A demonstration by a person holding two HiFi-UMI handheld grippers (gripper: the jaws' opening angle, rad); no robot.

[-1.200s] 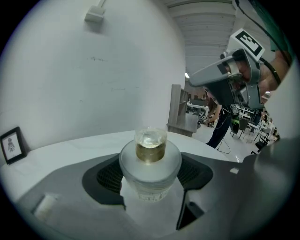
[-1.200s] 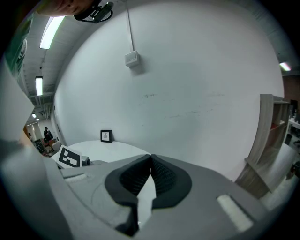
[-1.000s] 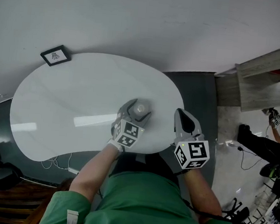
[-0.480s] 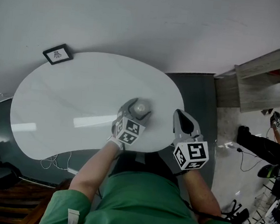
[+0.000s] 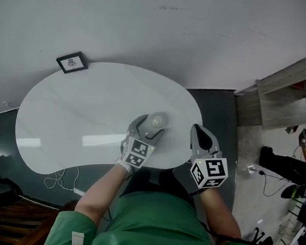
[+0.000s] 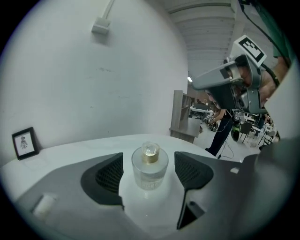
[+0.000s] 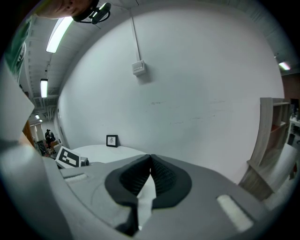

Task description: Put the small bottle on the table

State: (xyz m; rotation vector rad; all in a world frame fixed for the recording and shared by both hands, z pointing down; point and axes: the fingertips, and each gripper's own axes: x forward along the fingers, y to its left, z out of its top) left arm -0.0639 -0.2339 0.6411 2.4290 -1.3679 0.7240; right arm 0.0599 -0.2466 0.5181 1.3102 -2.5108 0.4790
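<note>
One small bottle [image 6: 150, 165] stands upright on the white table [image 5: 73, 111], squarely between the jaws of the left gripper [image 6: 149, 174]. Those jaws are spread wide with a clear gap to the glass on either side, so nothing is gripped and the bottle bears its own weight on the tabletop. That reads as the put-down all but made: the gripper need only back straight away without brushing the glass. The bottle is clear glass with a gold collar and a round clear stopper [image 6: 150, 150], and it is closed; whether any liquid is in it I cannot tell. To that gripper's right, near the table's edge, the right gripper [image 7: 150, 164] has its jaws pressed together on nothing, seemingly parked out of the way. Well beyond the left gripper and off to its left, a small framed picture [image 5: 72, 62] stands at the table's far edge.
</note>
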